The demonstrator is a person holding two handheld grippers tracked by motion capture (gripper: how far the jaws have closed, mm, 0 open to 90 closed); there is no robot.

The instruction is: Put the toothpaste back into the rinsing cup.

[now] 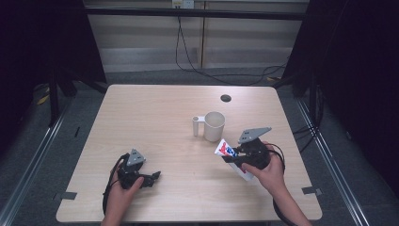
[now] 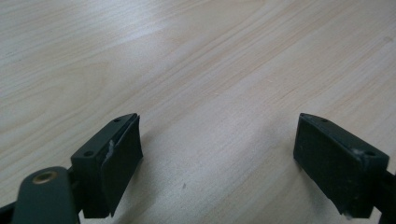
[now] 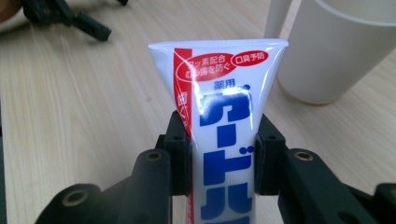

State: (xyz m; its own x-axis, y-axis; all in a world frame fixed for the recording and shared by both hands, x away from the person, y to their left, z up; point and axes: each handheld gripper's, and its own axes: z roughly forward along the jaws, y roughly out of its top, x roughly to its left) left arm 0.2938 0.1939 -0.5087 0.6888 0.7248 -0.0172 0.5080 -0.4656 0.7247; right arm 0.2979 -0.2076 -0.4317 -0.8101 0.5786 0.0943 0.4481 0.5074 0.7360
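A: At the table's [image 1: 155, 108] near right, a hand [image 1: 268, 172] holds the right gripper [image 1: 239, 157] with both jaws closed on a tube [image 1: 226, 150] of toothpaste. Where does the tube sit in the grip?

B: Between the two jaws, pinched across its width. In the right gripper view the tube [image 3: 219, 121] runs straight up the middle of the gripper [image 3: 223, 154], a black pad pressed to each long edge, its flat printed face toward the camera.

A: Which way does it point?

B: Its long axis follows the jaws' own line. The wide, flat crimped end leads, past the jaw tips; the other end runs back under the gripper and out of sight. From the high view the crimped end points away from the person and to the left, toward the cup [image 1: 214, 126], and the tube looks raised at that end.

A: How near is the cup?

B: Just beyond the crimped end, apart from it. The cup [image 3: 336, 51] is white and upright, with a slim white cylinder [image 1: 196, 126] standing just to its left.

A: And the other hand?

B: At the near left, a hand [image 1: 120, 190] keeps the left gripper [image 1: 153, 179] low on the wood, well apart from the tube. Its jaws stand wide, and the left gripper [image 2: 217, 154] has bare wood between them.

A: Anything else on the table?

B: A dark round hole [image 1: 226, 98] at the far side.
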